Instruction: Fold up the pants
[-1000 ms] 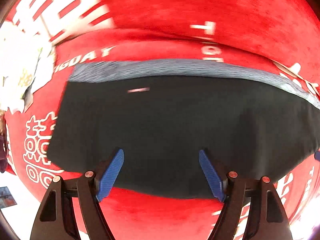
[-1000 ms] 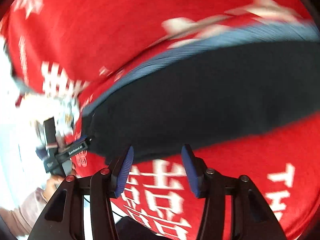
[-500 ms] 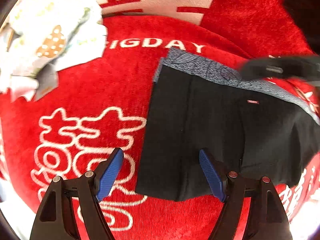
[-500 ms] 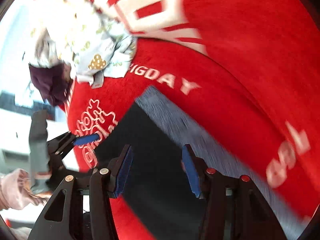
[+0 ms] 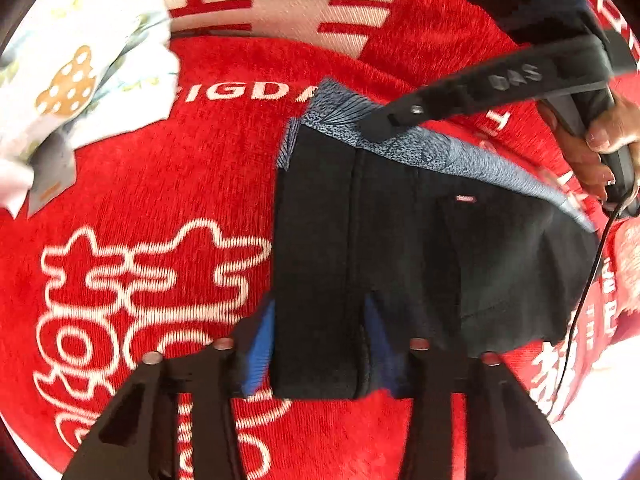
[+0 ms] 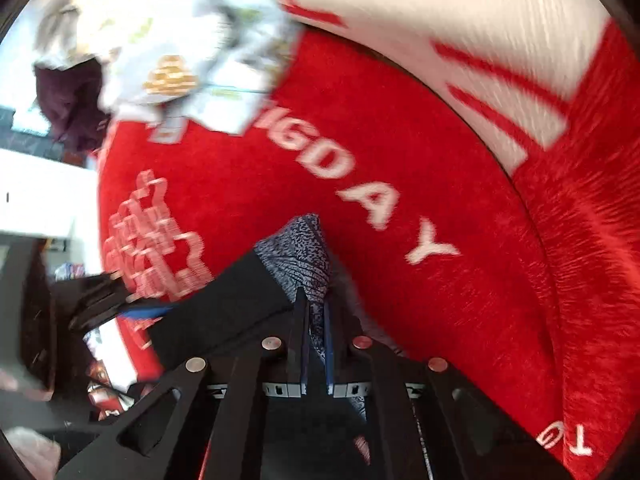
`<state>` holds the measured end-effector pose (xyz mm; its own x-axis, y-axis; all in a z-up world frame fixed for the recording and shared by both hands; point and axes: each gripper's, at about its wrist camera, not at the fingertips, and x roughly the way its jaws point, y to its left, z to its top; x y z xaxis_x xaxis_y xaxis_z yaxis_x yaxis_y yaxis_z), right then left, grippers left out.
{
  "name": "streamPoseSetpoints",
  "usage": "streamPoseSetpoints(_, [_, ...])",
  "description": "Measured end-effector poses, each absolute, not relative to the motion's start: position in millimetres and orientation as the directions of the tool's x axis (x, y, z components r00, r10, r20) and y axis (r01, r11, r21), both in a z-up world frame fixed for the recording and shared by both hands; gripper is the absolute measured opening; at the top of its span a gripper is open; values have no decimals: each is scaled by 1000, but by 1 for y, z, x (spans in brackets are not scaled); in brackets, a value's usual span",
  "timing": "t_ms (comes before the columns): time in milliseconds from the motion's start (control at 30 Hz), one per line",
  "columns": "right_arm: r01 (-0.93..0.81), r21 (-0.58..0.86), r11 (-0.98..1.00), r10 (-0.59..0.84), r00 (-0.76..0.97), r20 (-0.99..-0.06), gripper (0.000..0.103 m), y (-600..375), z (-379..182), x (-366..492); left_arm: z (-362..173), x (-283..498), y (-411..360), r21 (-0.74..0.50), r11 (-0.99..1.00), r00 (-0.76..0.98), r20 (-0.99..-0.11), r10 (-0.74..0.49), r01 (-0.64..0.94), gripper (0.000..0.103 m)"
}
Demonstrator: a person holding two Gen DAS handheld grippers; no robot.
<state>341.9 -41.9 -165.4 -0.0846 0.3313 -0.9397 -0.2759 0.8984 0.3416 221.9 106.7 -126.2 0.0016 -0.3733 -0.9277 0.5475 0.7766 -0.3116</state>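
Black pants (image 5: 420, 248) with a grey patterned waistband (image 5: 420, 148) lie folded on a red blanket. My left gripper (image 5: 320, 316) has its blue fingers around the pants' near left hem edge, closing on the cloth. My right gripper (image 6: 314, 312) is shut on the grey waistband corner (image 6: 298, 252); it also shows in the left wrist view (image 5: 376, 128) reaching in from the right. The left gripper shows at the left of the right wrist view (image 6: 120, 304).
A red blanket (image 5: 140, 200) with white lettering covers the surface. A pile of white patterned clothes (image 5: 72, 80) lies at the far left, with a dark purple garment (image 6: 68, 100) beside it. A cable (image 5: 588, 292) hangs at the right.
Both grippers moved to the pants' left end. The right gripper closed on the waistband corner. The left gripper's fingers narrowed around the hem edge.
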Motion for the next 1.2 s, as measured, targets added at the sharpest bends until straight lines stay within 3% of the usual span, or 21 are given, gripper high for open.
streamPoseSetpoints(167, [-294, 386, 874, 374, -100, -922, 7, -25, -153, 347, -129, 215, 128, -248, 812, 37, -949, -314, 528, 40])
streamPoseSetpoints(267, [-255, 303, 918, 285, -108, -953, 9, -22, -189, 355, -120, 210, 125, -208, 839, 72, -957, -281, 503, 47])
streamPoseSetpoints(333, [-147, 310, 939, 305, -53, -951, 24, -35, -199, 357, -109, 216, 120, -189, 845, 105, -956, -275, 500, 47])
streamPoseSetpoints(367, [-79, 321, 944, 320, -23, -947, 40, -44, -197, 356, -105, 217, 117, -190, 843, 114, -952, -283, 504, 49])
streamPoseSetpoints(400, [-21, 330, 944, 330, 1, -944, 45, -53, -193, 353, -99, 221, 109, -194, 835, 125, -947, -297, 515, 65])
streamPoseSetpoints(467, [55, 353, 934, 350, 57, -935, 45, -75, -176, 337, -90, 227, 90, -183, 825, 160, -937, -312, 535, 81])
streamPoseSetpoints(600, [219, 402, 889, 374, 158, -914, 45, -131, -135, 277, -98, 247, 35, -136, 829, 194, -940, -281, 543, 81])
streamPoseSetpoints(700, [388, 464, 797, 396, 245, -885, 45, -184, -105, 198, -123, 257, 10, -58, 860, 151, -976, -155, 507, 81])
streamPoseSetpoints(900, [666, 531, 524, 402, 355, -844, 46, -242, -98, 37, -101, 216, 2, -55, 851, 163, -973, -163, 523, 81])
streamPoseSetpoints(1000, [736, 547, 400, 417, 386, -823, 46, -249, -115, -18, -99, 191, -8, -97, 837, 113, -976, -186, 538, 81])
streamPoseSetpoints(1200, [735, 638, 228, 420, 517, -746, 46, -252, -143, -45, -125, 141, -39, -47, 777, 79, -989, -124, 627, 81])
